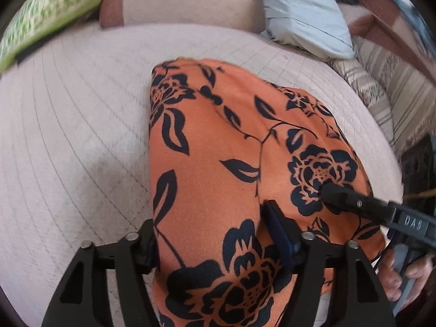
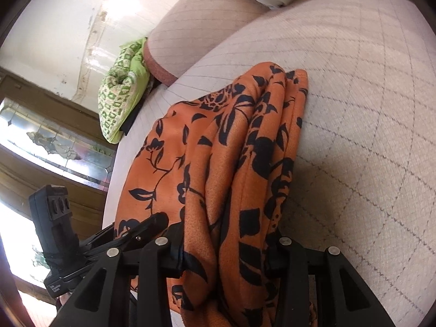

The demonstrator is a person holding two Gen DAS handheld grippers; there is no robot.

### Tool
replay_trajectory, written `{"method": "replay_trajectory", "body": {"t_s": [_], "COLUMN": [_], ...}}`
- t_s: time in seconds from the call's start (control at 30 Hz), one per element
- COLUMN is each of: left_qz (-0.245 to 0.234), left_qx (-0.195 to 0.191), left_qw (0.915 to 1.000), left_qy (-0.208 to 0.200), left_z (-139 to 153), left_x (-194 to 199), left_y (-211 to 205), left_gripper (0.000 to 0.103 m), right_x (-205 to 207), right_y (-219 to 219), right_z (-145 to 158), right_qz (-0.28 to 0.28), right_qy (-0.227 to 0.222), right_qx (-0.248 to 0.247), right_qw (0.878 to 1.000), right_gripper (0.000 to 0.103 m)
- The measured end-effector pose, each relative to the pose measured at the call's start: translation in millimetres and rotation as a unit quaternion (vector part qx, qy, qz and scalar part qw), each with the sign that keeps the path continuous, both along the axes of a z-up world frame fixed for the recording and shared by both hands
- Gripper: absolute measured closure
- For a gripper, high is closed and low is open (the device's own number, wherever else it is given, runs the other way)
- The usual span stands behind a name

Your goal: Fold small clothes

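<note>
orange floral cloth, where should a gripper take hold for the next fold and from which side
Probably the near hem of the orange floral cloth, coming in low from the person's side. It lies lengthwise, running away toward the pale blue pillow on the quilted bed, so the bunched near end is the closest free edge. The left gripper and right gripper already straddle it there.

The left gripper's (image 1: 212, 234) left finger is covered by the orange cloth (image 1: 231, 150), whose near end is cut off by the lower edge. In the right wrist view, both fingers of the right gripper (image 2: 231, 253) are buried in the cloth's folds. The green cushion (image 1: 46, 13) is blurred and cropped
</note>
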State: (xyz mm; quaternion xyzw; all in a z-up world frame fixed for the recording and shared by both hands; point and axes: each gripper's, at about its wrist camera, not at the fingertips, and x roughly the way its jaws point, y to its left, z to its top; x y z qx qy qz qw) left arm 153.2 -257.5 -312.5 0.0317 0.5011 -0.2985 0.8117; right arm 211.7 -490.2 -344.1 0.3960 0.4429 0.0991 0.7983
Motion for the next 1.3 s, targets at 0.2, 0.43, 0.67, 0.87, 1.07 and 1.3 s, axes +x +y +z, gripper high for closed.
{"method": "replay_trajectory", "body": {"t_s": [0.2,0.43,0.67,0.87,1.07,1.3], "left_qz": [-0.001,0.007,0.014,0.033,0.062,0.085], "left_qx": [-0.018,-0.043,-0.044,-0.036,-0.030,-0.025], "left_qw": [0.9998,0.9987,0.9972,0.9933,0.9870,0.9820], "left_qy": [0.009,-0.026,-0.060,-0.105,-0.145,-0.167], "left_z": [-4.2,10.8,27.6,52.3,69.6,75.6], "left_x": [2.5,-7.2,-19.0,-28.6,-36.6,-38.4], "left_y": [3.1,11.9,23.8,50.1,86.7,105.7], "left_gripper": [0.030,0.058,0.060,0.060,0.060,0.060], "right_x": [2.5,-0.5,-8.3,-10.7,-8.6,-8.4], "right_y": [-0.6,1.1,3.5,14.4,36.2,57.1], "right_z": [-2.8,6.9,23.6,46.2,69.7,85.8], "right_qz": [-0.001,0.001,-0.002,0.002,0.011,0.026], "right_qy": [0.006,-0.015,-0.042,-0.073,-0.102,-0.124], "right_qx": [0.006,-0.007,-0.012,-0.015,-0.013,-0.014], "right_qw": [1.000,1.000,0.999,0.997,0.995,0.992], "right_gripper": [0.062,0.062,0.062,0.062,0.062,0.062]}}
